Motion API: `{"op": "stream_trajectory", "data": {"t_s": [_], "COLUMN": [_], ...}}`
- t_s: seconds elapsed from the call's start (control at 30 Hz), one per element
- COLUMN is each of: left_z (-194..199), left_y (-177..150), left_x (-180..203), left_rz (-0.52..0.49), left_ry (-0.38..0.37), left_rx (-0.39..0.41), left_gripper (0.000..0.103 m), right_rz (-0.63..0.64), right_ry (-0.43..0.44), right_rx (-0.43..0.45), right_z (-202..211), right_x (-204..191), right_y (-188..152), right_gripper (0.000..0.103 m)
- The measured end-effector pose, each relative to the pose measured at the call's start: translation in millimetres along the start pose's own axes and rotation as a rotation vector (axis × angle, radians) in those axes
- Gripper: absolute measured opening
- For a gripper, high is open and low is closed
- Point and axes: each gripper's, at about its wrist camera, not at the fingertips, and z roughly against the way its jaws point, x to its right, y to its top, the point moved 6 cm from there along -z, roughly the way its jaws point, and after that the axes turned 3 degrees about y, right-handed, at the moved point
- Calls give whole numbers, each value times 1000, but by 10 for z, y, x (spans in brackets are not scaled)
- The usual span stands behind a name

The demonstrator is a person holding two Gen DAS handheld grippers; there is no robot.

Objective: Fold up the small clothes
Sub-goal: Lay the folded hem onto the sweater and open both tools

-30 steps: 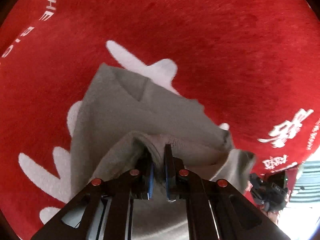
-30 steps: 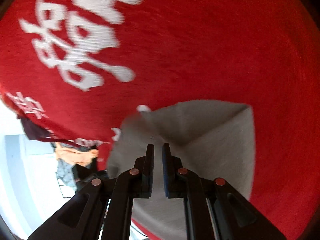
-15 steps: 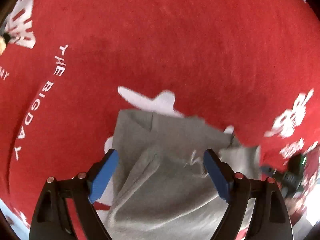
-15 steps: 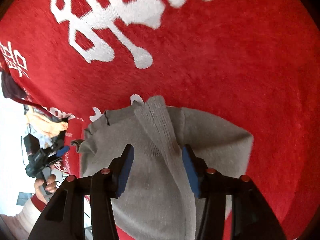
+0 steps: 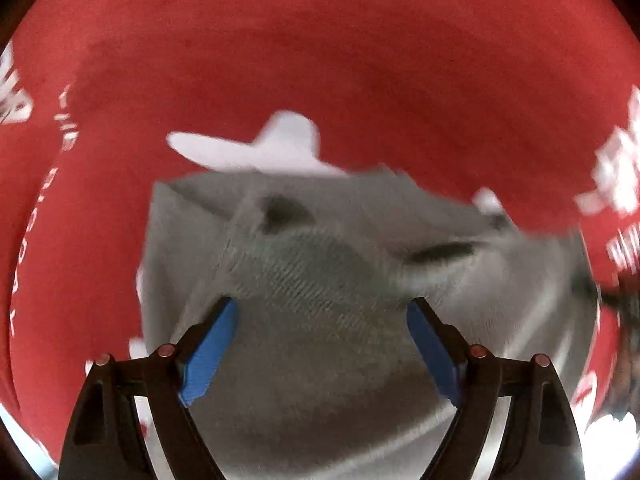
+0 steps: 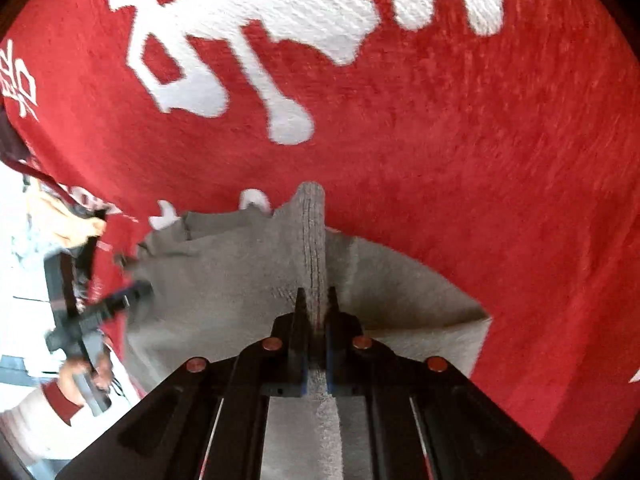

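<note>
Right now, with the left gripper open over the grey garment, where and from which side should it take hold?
Probably the raised ribbed band of the grey garment, lying between the left gripper's open fingers. Come straight down from above: that fold stands proud of the flat cloth on the red blanket. The right gripper already pinches a similar ribbed ridge.

Likely a home, red cloth [image 6: 480, 160] printed with white lettering [image 6: 248, 40]

**Red cloth lies bare beyond the grey garment**

The red cloth [image 6: 480, 168] stretches bare past the grey garment [image 6: 240, 272]. The left gripper [image 5: 322, 312] hangs spread over the garment; the right gripper [image 6: 316, 300] pinches its raised ribbed fold, blocking passage there.
</note>
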Motion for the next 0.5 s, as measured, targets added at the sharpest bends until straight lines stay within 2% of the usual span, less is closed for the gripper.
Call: {"op": "stream_trajectory", "data": {"t_s": [0.1,0.2,0.23,0.27,0.33,0.4,0.5], "left_z": [-54,27,73,132,267,358,500], "left_y": [199,300,307,304,236,96,-264], "left_x": [-152,-255,-278,-307,-385,-438,-533], "left_rz": [76,80,75,71,41,17,-9], "left_ry": [85,173,168,163,172,149,51], "left_rx": [46,66,70,76,73,43,-33], "left_gripper": [86,85,85,85,85,85,85], "right_rz": [-44,-122,-135,-138,-121,-120,-149], "right_ry": [-37,-49,-42,-51,-69,-29,40], "right_rx": [-1,-5,6,17,28,32,17], "right_z": [-95,-182,-166,-112,16,199,427], "right_x": [191,367,361,366,362,336,344], "right_y": [11,-41,-41,-55,-105,-224,-521], "right_gripper": [6,8,14,26,36,36,36]}}
